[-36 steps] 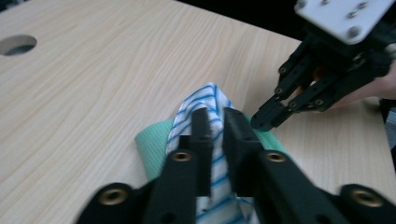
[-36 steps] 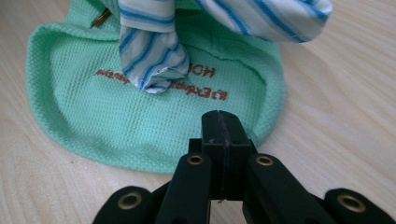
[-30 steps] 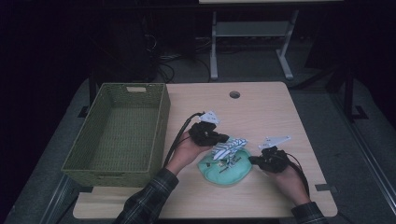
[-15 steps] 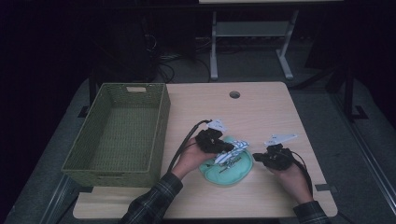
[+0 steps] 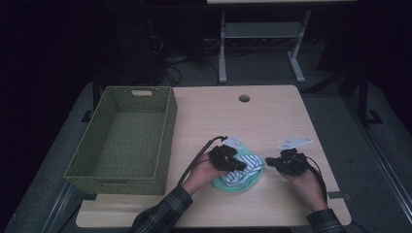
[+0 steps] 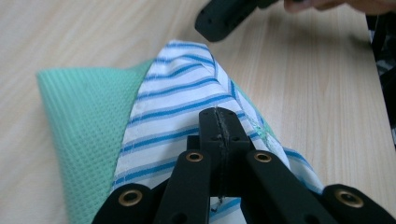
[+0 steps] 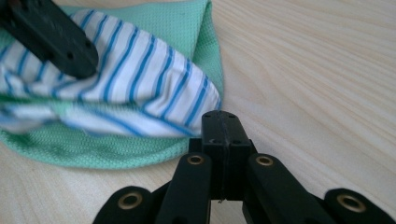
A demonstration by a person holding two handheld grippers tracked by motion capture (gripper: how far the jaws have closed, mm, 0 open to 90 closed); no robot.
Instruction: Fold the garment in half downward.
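Your left gripper (image 5: 238,165) rests on the striped cloth (image 5: 245,167), jaws pressed together with their tips down on the fabric; whether any cloth is caught between them, you cannot tell. Your right gripper (image 5: 270,162) lies on the bare table (image 5: 272,116) just beside the cloths, jaws pressed together on nothing.

Against the frame of a second ago, your left hand has slid toward you and further over the cloths, and the striped cloth now lies flatter on the green cloth (image 5: 228,183). Your right hand has barely shifted. The basket (image 5: 121,136), well away from the cloths on the table's left side, has not moved.

From above, the cloths read as one small heap. Your left gripper view shows the striped cloth (image 6: 187,107) draped over the waffle-textured green cloth (image 6: 79,121), with the right gripper's tip (image 6: 219,18) beyond the cloths. Your right gripper view shows the left gripper (image 7: 51,39) pressing on the striped cloth (image 7: 154,88), and the green cloth's (image 7: 93,149) rounded edge beneath.
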